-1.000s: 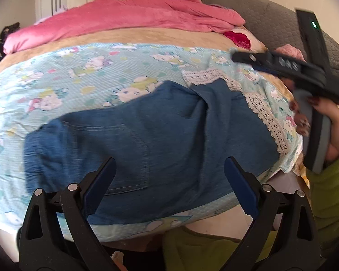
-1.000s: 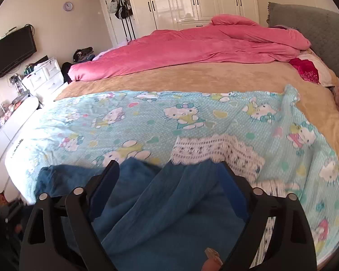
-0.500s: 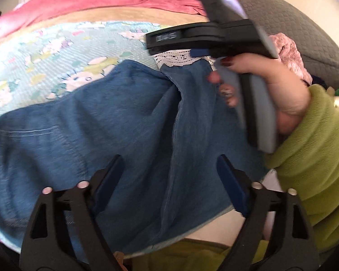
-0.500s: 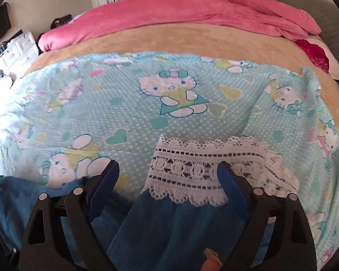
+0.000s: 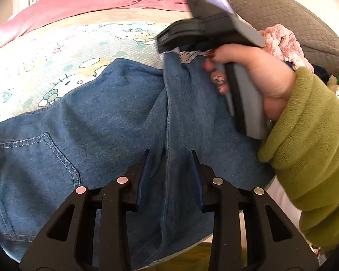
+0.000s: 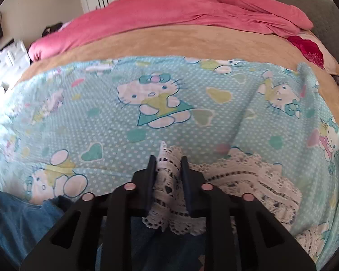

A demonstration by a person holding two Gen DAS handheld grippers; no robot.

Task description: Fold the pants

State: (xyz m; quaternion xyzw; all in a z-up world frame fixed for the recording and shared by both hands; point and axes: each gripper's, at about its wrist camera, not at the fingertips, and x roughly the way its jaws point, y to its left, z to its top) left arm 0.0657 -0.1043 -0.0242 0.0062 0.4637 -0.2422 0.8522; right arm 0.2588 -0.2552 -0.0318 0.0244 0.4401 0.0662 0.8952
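- Two hand-held grippers are on the pants (image 5: 97, 122) right now, both mid-pinch, so this looks like the grab before a fold.
- Left hand-held gripper (image 5: 169, 176): jaws narrow and closing, with a raised ridge of denim along the seam standing between them. Can't tell for sure the pads are biting yet, there seems to be a sliver of slack either side.
- Right hand-held gripper (image 6: 168, 180): jaws closing down to nearly shut, and the white lace hem (image 6: 169, 203) of a leg is bunched up between the pads, so it's holding that lace.
- Where the pants are: spread flat on the cartoon-cat sheet (image 6: 147, 85) on the bed, back pocket (image 5: 34, 158) off to the left of the left gripper, lace cuff end further up the bed under the right one.
- Doing it well, imo: let the left one finish closing and catch both layers at the seam, not just the top skin of the ridge.
- Lace is flimsy and holey, so the right grip should sit a bit deeper, onto denim, or it may slip or tug.
- Lift both ends together so the leg stays straight and the sheet doesn't come along.
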